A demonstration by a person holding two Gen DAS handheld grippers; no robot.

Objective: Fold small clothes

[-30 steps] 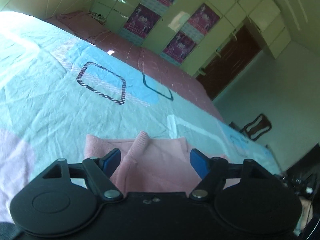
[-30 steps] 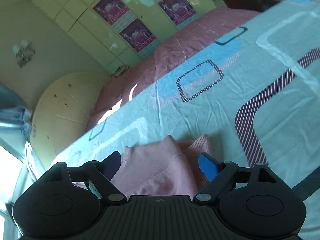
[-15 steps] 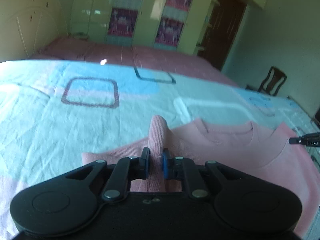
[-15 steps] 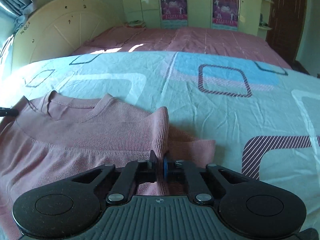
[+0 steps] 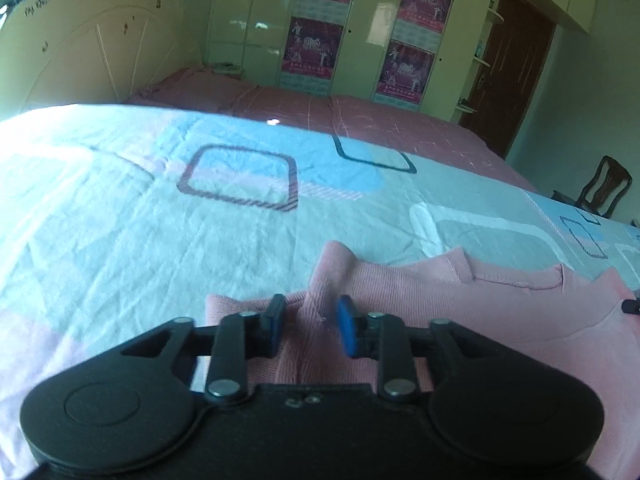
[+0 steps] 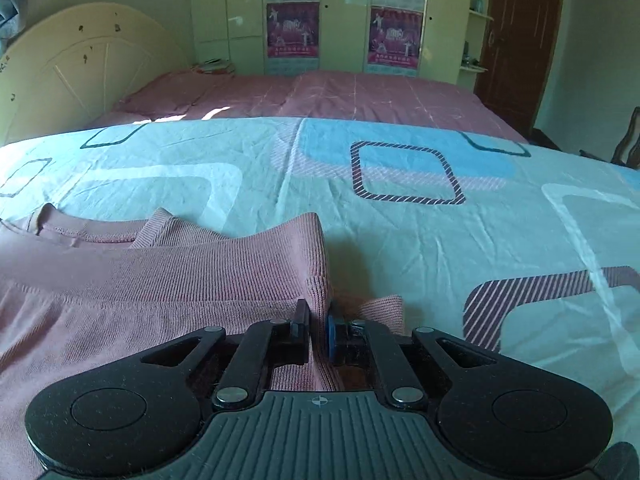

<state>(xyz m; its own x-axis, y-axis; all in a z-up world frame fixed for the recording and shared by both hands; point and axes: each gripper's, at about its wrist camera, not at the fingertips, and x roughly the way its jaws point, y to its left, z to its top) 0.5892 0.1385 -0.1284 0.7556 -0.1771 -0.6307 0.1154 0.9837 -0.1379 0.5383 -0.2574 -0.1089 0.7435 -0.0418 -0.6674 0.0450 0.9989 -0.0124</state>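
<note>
A small pink knit top (image 5: 472, 312) lies spread on the patterned bedsheet (image 5: 160, 240). My left gripper (image 5: 310, 326) is partly open, its pads apart on either side of a raised fold at the top's left shoulder. In the right wrist view the same pink top (image 6: 140, 292) lies to the left, neckline away from me. My right gripper (image 6: 318, 330) is shut on a pinched fold at the top's right shoulder. The other gripper's tip (image 5: 632, 305) shows at the right edge of the left wrist view.
The sheet covers a wide bed with a pink cover (image 6: 320, 96) behind it. A cream headboard (image 6: 80, 68) stands at the back left, wardrobes with posters (image 6: 344, 16) at the back, a wooden chair (image 5: 604, 186) to the right.
One second ago both grippers were open over the top. Half a second ago both had shut on shoulder folds. Now the left jaws have opened off the fold; the right stays shut.
</note>
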